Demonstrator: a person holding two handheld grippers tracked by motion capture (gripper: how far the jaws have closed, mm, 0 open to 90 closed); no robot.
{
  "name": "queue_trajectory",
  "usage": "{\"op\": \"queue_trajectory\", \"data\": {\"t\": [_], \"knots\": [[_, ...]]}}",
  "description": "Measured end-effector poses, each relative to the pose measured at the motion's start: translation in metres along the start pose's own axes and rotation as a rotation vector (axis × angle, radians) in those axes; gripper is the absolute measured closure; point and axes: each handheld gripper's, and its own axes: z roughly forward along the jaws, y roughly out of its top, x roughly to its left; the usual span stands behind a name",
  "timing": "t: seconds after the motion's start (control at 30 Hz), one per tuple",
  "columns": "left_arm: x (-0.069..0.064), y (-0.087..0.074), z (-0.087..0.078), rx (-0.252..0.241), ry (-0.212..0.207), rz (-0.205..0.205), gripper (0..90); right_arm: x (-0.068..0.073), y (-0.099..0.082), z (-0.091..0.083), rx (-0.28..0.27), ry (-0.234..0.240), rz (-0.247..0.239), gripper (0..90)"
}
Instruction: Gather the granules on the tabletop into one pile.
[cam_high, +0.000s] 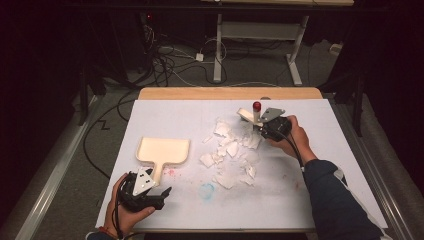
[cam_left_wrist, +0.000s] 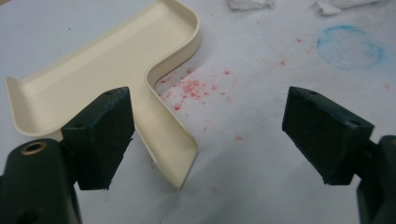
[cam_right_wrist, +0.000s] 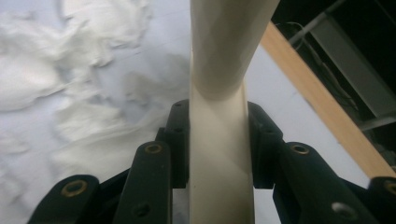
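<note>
Two claws over white table sheet (cam_high: 310, 200): left claw (cam_left_wrist: 208, 133) open near dustpan (cam_left_wrist: 112, 70); right claw (cam_right_wrist: 218, 140) clamps cream brush handle (cam_right_wrist: 219, 158); dark room.

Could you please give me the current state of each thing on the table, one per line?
Left tool: open, holding nothing, beside the dustpan handle.
Right tool: shut on the brush handle.
Brush: held, at the far edge of the scraps.
Dustpan: flat on the table, empty.
Paper scraps: scattered, not yet swept.
</note>
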Motion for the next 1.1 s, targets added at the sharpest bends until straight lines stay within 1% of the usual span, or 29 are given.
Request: {"op": "queue_trajectory", "data": {"t": [0.07, 0.13, 0.17, 0.23, 0.37, 0.4, 0.47, 0.57, 0.63, 0.67, 0.7, 0.8, 0.93, 1.07, 1.1], "knots": [[0.0, 0.0, 0.0, 0.005, 0.002, -0.003, 16.3, 0.008, 0.0, -0.004, -0.01, 0.002, -0.033, 68.1], [-0.001, 0.0, 0.001, 0.01, 0.0, 0.0, 16.3, 0.014, -0.002, -0.009, -0.043, 0.046, -0.024, 68.1], [-0.002, 0.0, 0.001, 0.011, 0.004, 0.001, 16.3, 0.017, -0.003, -0.011, -0.057, 0.057, -0.031, 68.0], [-0.002, 0.0, 0.001, 0.011, 0.005, 0.002, 16.3, 0.024, -0.004, -0.016, -0.058, 0.069, -0.048, 68.0], [-0.003, 0.0, 0.002, 0.017, 0.006, 0.003, 16.3, 0.038, -0.008, -0.023, -0.081, 0.101, -0.078, 67.8], [-0.003, 0.0, 0.002, 0.019, 0.007, 0.004, 16.3, 0.041, -0.01, -0.025, -0.083, 0.104, -0.098, 67.8], [-0.004, 0.0, 0.003, 0.02, 0.002, 0.005, 16.3, 0.047, -0.012, -0.03, -0.092, 0.117, -0.116, 67.7], [-0.005, -0.001, 0.003, 0.025, 0.004, 0.006, 16.3, 0.055, -0.017, -0.04, -0.111, 0.136, -0.112, 67.8], [-0.005, -0.001, 0.003, 0.023, 0.001, 0.005, 16.3, 0.058, -0.02, -0.045, -0.119, 0.151, -0.115, 67.8], [-0.005, -0.001, 0.002, 0.024, 0.003, 0.006, 16.3, 0.059, -0.02, -0.048, -0.124, 0.156, -0.125, 67.8], [-0.005, -0.001, 0.002, 0.022, 0.003, 0.007, 16.3, 0.06, -0.021, -0.051, -0.129, 0.164, -0.119, 67.8], [-0.005, -0.001, 0.001, 0.017, 0.004, 0.006, 16.3, 0.063, -0.023, -0.057, -0.133, 0.181, -0.129, 67.9], [-0.005, -0.001, 0.001, 0.013, 0.0, 0.011, 16.3, 0.062, -0.023, -0.062, -0.14, 0.171, -0.134, 68.0], [-0.003, 0.0, -0.002, -0.014, 0.0, 0.0, 16.3, 0.057, -0.02, -0.067, -0.151, 0.142, -0.111, 68.2], [-0.003, -0.001, -0.003, -0.025, -0.003, -0.012, 16.3, 0.055, -0.02, -0.068, -0.156, 0.137, -0.102, 68.2]]}}
